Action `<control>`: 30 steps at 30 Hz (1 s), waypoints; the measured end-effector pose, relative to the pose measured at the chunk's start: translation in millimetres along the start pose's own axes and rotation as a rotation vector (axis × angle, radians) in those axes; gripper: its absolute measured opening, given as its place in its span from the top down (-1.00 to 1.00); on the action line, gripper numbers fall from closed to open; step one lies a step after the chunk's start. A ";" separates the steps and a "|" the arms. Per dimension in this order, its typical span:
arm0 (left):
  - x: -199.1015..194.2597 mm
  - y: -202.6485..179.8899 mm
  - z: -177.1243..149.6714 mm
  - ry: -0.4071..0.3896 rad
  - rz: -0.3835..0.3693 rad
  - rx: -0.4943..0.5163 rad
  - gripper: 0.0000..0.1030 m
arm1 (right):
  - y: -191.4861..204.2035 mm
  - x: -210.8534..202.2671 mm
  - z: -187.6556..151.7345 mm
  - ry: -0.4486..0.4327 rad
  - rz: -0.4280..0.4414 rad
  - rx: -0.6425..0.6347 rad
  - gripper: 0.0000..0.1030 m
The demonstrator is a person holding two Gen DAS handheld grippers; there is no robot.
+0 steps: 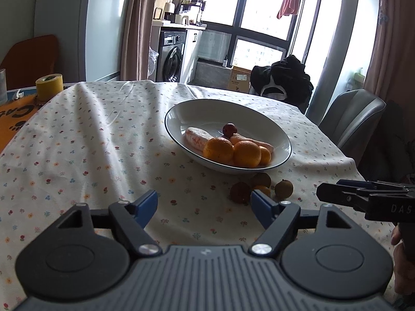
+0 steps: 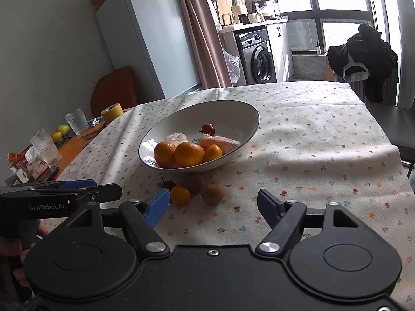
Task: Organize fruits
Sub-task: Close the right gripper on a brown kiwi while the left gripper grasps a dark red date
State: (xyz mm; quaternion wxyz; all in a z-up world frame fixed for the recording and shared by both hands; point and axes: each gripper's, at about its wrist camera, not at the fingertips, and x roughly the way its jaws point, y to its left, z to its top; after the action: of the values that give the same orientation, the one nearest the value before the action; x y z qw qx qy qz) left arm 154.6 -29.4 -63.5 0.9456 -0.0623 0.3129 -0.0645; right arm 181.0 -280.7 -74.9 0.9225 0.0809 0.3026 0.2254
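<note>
We see a white bowl with a dark rim near the middle of the counter, which is covered with a flower-print cloth. Inside it, toward our side, lie two large oranges touching one another, with a smaller orange fruit next to them. Behind these sit pale pinkish peeled pieces and a small dark red fruit.

Outside the bowl, just beside its near rim, four small fruits cluster on the cloth: a small orange one, two brownish round ones, and a dark reddish one with a stem.

Our left gripper hovers low over the cloth with its blue-padded fingers spread wide and nothing between them; its right finger stands just in front of the loose cluster. Our right gripper is likewise spread wide and empty, the cluster just beyond its left finger.

Farther off at the counter's left end stand a yellow tape roll, two clear glasses and two yellow-green fruits.
</note>
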 end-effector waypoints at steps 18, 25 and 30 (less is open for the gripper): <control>33.4 -2.8 2.2 0.028 -0.009 -0.009 0.10 | -5.0 39.4 2.9 0.066 0.012 0.017 0.12; 42.4 -5.5 5.7 0.034 -0.032 -0.007 0.31 | -3.1 50.1 3.4 0.088 0.014 0.003 0.25; 49.2 -11.8 3.6 0.049 -0.057 -0.002 0.38 | -5.8 52.2 3.6 0.093 0.013 0.014 0.29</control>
State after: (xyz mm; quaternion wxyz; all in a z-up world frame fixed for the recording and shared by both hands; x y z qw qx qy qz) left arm 194.9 -48.6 -87.4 0.9353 -0.0704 0.3342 -0.0929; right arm 222.6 -261.6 -100.9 0.9054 0.0785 0.3462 0.2328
